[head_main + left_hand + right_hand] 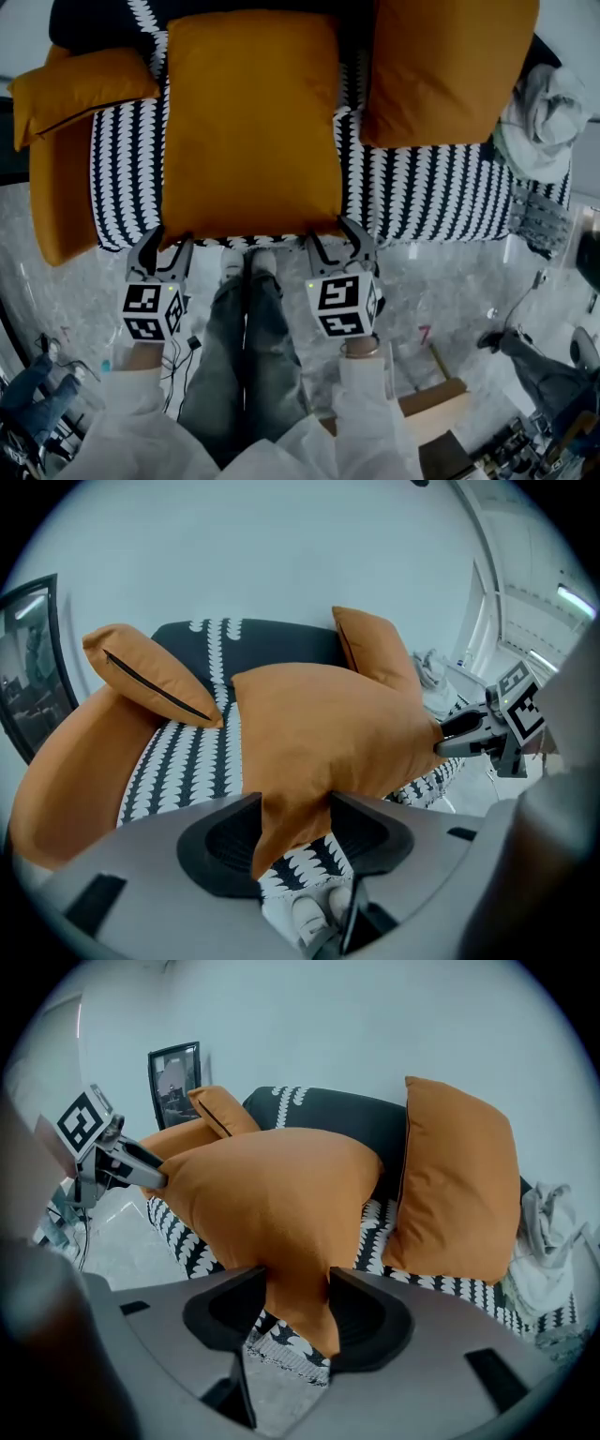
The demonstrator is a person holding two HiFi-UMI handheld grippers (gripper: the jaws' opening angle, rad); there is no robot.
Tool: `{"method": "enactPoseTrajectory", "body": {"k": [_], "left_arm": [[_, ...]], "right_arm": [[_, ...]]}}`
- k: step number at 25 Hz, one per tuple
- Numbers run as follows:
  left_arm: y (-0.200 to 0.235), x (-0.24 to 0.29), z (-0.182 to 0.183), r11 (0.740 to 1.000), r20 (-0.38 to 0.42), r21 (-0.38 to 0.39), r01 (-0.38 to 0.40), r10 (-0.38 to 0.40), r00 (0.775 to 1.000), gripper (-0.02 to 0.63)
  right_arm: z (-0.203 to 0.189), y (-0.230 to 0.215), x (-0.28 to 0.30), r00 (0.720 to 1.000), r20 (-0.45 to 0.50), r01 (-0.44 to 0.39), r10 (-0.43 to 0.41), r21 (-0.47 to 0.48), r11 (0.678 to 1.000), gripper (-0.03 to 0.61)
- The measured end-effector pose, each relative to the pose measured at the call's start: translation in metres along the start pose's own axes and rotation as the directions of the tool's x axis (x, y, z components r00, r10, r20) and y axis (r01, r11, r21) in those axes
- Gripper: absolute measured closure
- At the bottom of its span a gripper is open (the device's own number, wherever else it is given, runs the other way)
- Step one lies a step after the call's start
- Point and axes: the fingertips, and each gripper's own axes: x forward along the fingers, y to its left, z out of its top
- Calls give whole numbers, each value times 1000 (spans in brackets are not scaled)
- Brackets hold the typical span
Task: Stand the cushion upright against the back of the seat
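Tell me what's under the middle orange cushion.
The black-and-white patterned seat shows around the cushion and beneath its front edge; its near corners sit between the jaws of the left gripper and right gripper. Anything under the cushion's middle is covered.

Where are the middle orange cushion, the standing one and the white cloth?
Middle cushion point(251, 122): head view, top face.
Standing cushion point(459, 1185): right gripper view, front face.
White cloth point(548, 117): head view, its middle.
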Motion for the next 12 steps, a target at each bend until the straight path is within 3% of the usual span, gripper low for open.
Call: {"method": "enactPoseTrajectory", "body": {"k": [3, 7, 12], "left_arm": [[-1, 2, 1, 1000, 1, -24, 16, -16, 1000, 401], [-9, 2, 1, 997, -18, -47, 54, -55, 998, 453], [-7, -7, 13, 997, -7, -47, 60, -61, 998, 504]], "right_arm": [[5, 5, 4, 1000, -9, 0, 0, -2, 1000, 422], [4, 5, -2, 999, -31, 28, -27, 29, 999, 494], [21, 3, -11, 999, -11, 33, -32, 92, 995, 541]]}}
